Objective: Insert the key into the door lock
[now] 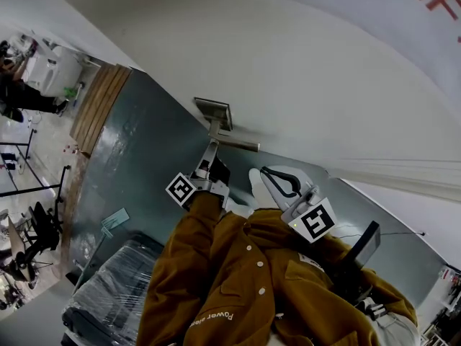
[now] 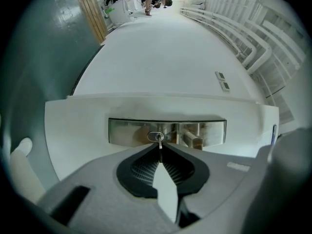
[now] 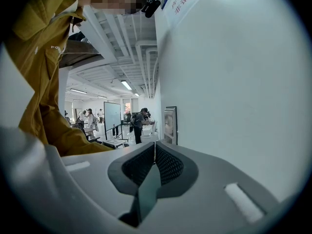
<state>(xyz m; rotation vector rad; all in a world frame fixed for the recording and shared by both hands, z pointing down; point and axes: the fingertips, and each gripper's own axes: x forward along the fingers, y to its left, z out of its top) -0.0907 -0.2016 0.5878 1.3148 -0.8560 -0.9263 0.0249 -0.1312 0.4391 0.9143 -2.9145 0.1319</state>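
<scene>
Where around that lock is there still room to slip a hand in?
The white door is bare around the metal lock plate; a hand could pass there. The plate itself is crowded: the left claw grips the key at the keyhole, with the handle right beside.

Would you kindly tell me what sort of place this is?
Probably an open-plan office or lab: a white door with a metal lock plate, a whiteboard, and people by desks.

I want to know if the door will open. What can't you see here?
- Left gripper view: how deep the key goes into the lock; too small, and the left gripper covers its head.
- Head view: the keyhole, behind that gripper.
- Right gripper view: the lock, seen edge-on only.
</scene>
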